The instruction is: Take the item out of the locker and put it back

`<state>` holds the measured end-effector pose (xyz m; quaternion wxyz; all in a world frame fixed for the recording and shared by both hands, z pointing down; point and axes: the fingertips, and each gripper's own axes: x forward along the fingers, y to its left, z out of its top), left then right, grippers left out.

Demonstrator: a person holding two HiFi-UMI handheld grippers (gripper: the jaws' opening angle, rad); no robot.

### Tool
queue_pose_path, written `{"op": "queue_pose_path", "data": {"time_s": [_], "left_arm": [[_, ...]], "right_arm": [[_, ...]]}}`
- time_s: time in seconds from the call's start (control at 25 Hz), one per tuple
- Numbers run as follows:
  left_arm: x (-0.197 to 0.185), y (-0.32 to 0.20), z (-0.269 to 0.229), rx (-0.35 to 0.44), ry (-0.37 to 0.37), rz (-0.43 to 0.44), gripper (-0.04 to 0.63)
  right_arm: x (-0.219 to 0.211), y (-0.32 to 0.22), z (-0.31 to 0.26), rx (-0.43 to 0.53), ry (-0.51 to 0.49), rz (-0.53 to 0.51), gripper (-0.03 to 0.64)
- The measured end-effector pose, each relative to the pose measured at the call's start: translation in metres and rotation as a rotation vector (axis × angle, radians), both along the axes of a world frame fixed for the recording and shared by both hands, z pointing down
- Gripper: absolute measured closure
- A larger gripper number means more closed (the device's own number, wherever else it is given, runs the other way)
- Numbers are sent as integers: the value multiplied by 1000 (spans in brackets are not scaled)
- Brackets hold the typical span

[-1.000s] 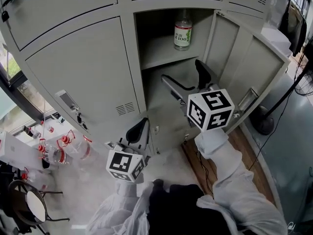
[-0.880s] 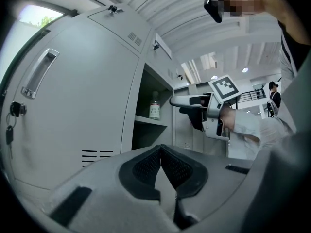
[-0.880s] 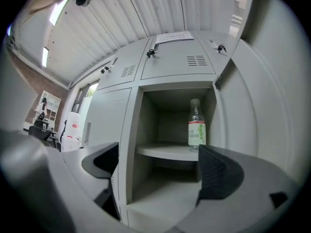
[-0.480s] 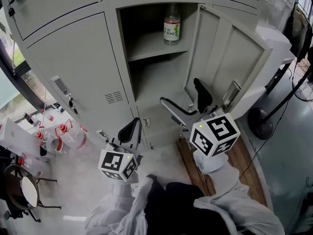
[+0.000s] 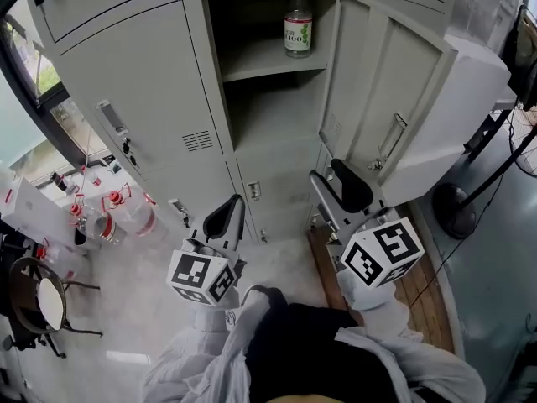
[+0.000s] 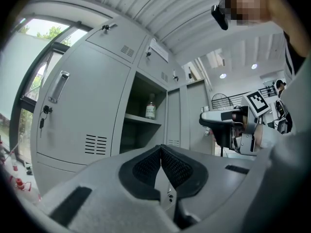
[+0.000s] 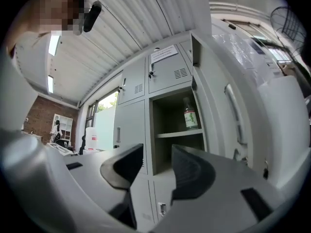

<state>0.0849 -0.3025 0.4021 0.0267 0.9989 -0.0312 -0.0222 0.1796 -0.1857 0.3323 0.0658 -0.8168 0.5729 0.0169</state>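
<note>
Empty, the right hand-held gripper (image 5: 329, 179) has its jaws apart with nothing between them, and they have just been closing. The left hand-held gripper (image 5: 225, 217) has its jaws together and holds nothing. The bottle (image 5: 297, 32) stands upright on the upper shelf (image 5: 260, 61) of the open locker (image 5: 277, 112), far from both grippers. The locker door (image 5: 403, 91) is swung open to the right. Clear jugs (image 5: 134, 217) with red caps stand on the floor at the left.
</note>
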Motion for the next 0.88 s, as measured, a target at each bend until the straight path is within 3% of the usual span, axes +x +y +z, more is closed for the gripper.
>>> {"op": "queue_pose_path", "data": {"time_s": [0.08,0.16,0.36,0.56,0.88], "left_arm": [[-3,-1,1,-3,1,-13,588],[-6,-1,5,-12,-2,-21,588],[-5,8,17,-43,-16,-12,588],[-3,20,38,-69,-53,11,588],[-4,26,47,-81,-68,17,588]], "right_arm": [[-2,9,12,-18,8,28,488],[-3,20,25,-28,5,54,617],[4,45,61,-66,-47,126,618],[7,51,89,-146,-32,186,618],[11,54,92,-124,-41,205,618]]}}
